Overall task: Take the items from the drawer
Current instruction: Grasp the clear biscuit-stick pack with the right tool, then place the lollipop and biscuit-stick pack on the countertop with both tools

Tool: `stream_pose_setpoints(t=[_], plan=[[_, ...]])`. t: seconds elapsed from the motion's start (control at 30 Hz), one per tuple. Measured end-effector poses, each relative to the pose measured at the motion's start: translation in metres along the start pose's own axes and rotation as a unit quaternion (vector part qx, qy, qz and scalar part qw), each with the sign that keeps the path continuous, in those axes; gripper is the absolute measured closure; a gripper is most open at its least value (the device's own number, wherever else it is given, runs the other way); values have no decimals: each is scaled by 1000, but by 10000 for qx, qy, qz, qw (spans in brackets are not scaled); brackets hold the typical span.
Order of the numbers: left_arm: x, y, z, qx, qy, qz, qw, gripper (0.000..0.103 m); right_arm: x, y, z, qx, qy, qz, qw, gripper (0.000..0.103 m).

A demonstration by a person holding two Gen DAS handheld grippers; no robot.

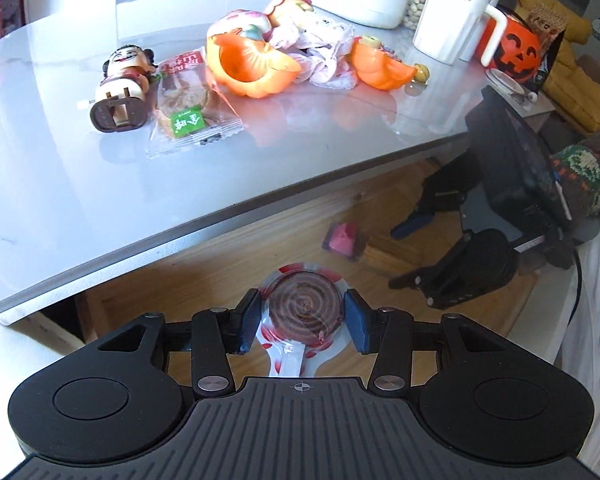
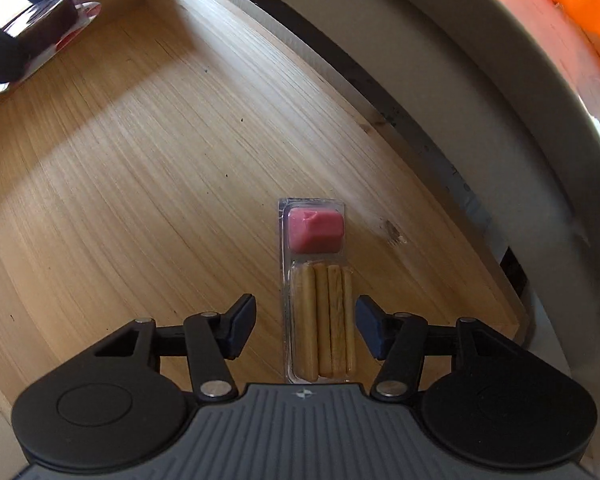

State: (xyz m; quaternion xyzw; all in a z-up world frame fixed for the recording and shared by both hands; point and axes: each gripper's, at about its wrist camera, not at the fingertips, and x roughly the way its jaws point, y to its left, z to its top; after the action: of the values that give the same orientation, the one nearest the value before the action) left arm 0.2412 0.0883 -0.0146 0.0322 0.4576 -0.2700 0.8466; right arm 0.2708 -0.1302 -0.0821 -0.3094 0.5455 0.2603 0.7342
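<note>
My left gripper (image 1: 304, 322) is shut on a round brown swirl sweet (image 1: 305, 308) in a red-and-white wrapper, lifted above the open wooden drawer (image 1: 220, 280). In the right wrist view that sweet (image 2: 78, 16) shows at the top left. My right gripper (image 2: 305, 328) points down into the drawer (image 2: 140, 160). It straddles a clear snack pack (image 2: 320, 280) holding a pink block and several biscuit sticks. The right pad is almost at the pack's edge, the left pad (image 2: 240, 326) stands off it, so the gripper is open. The left wrist view shows the right gripper (image 1: 404, 256) beside the pack (image 1: 342, 240).
The grey tabletop (image 1: 80, 200) overhangs the drawer's far side. On it lie a wind-up figurine (image 1: 122, 88), a sealed snack packet (image 1: 188, 100), orange plastic shells (image 1: 248, 64), a white mug (image 1: 448, 20) and a pumpkin bucket (image 1: 516, 52). A knitted sleeve (image 1: 580, 176) is at the right.
</note>
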Motion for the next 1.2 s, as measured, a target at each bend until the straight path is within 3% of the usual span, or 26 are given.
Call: stream_pose_setpoints(t=[0.07, 0.17, 0.23, 0.33, 0.4, 0.43, 0.6, 0.83, 0.93, 1.03, 1.2], plan=[[-3, 0, 0, 10, 3, -33, 10000, 54, -10, 0, -1, 26, -47, 542, 9985, 55], [-10, 0, -2, 31, 19, -42, 10000, 54, -11, -1, 0, 16, -190, 353, 9992, 51], [-7, -1, -2, 25, 56, -24, 10000, 54, -5, -9, 5, 390, -154, 509, 9978, 43], [-5, -2, -2, 49, 148, 0, 9999, 54, 6, -14, 15, 651, -101, 664, 9956, 41], [-3, -4, -2, 126, 223, 33, 9997, 54, 12, -12, 19, 612, 38, 594, 9963, 53], [-2, -6, -2, 164, 256, 55, 9995, 54, 12, -10, 21, 555, 106, 586, 9967, 64], [1, -17, -3, 462, 365, 238, 9980, 54, -23, 8, 16, -129, 68, 302, 9994, 72], [-7, -37, -4, 489, 321, 413, 9974, 54, -104, 10, 0, -64, -454, 176, 9988, 73], [-31, -47, 1, 265, -18, 207, 9994, 54, -137, 5, -10, 97, -783, 46, 9969, 73], [-61, -53, 26, 171, -545, 207, 9982, 54, -169, -6, -22, 323, -1119, -107, 9931, 73], [-69, -52, 91, -189, -1537, 551, 9864, 53, -210, -20, -29, 1060, -1798, -242, 9777, 73]])
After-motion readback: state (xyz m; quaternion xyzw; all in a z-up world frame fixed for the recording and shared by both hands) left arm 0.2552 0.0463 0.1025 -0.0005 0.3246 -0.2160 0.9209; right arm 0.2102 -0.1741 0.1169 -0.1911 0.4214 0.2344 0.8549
